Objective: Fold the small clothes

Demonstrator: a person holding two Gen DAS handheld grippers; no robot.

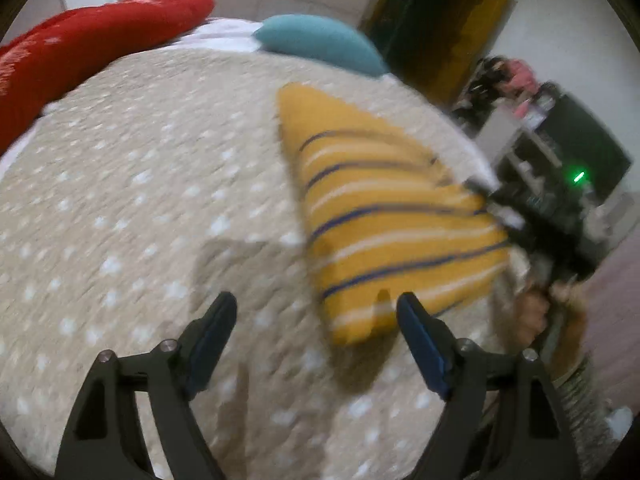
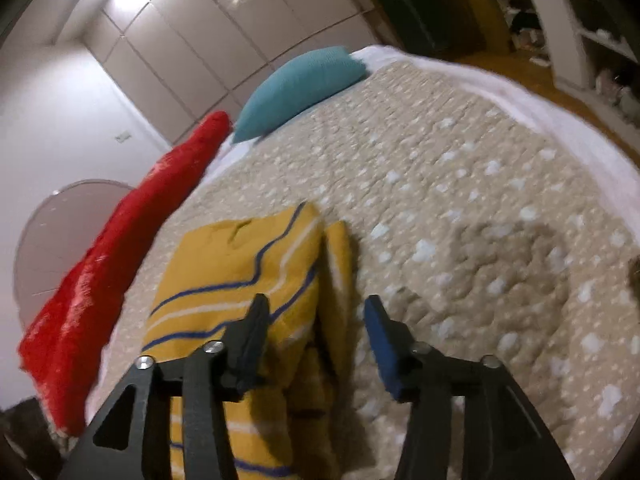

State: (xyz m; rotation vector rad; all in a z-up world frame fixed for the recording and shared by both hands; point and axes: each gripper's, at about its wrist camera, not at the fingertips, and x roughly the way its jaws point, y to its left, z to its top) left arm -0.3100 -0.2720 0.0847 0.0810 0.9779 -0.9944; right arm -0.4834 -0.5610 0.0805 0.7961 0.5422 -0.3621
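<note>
A small yellow garment (image 1: 384,216) with blue and white stripes lies folded on the beige dotted bedspread (image 1: 140,200). My left gripper (image 1: 316,312) is open and empty above the bedspread, its right finger by the garment's near corner. The right gripper unit (image 1: 560,216), held by a hand, sits at the garment's far right edge. In the right wrist view the garment (image 2: 240,272) lies under and ahead of my right gripper (image 2: 316,312), which is open, its left finger over the cloth. The bedspread (image 2: 460,200) fills that view.
A red fluffy cushion (image 1: 80,48) and a teal pillow (image 1: 320,40) lie at the bed's far side; they also show in the right wrist view as red cushion (image 2: 120,260) and teal pillow (image 2: 300,84). White shelves (image 2: 580,32) stand beyond the bed.
</note>
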